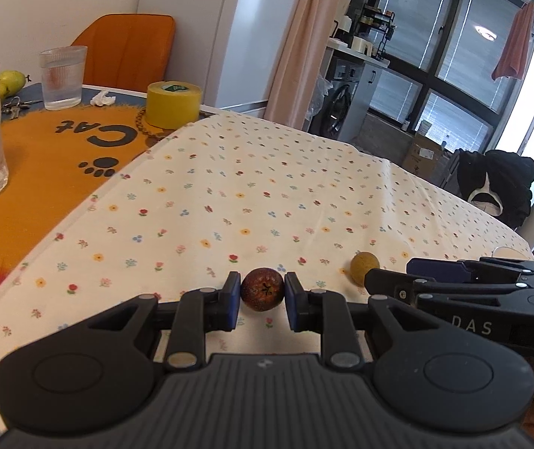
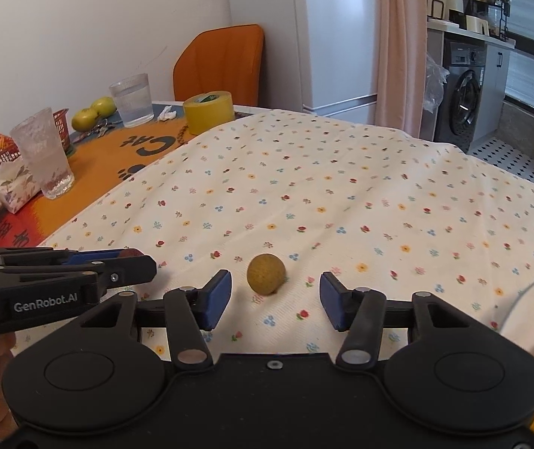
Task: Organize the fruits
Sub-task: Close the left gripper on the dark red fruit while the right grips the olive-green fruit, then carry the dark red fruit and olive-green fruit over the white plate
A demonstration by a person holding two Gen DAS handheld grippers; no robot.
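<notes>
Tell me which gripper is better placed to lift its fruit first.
Left. The left gripper has its pads against the dark red fruit. The right gripper is open wide around the tan round fruit, touching nothing.

Black claws (image 1: 262,299) (image 2: 273,301), blue pads (image 2: 217,297)
</notes>
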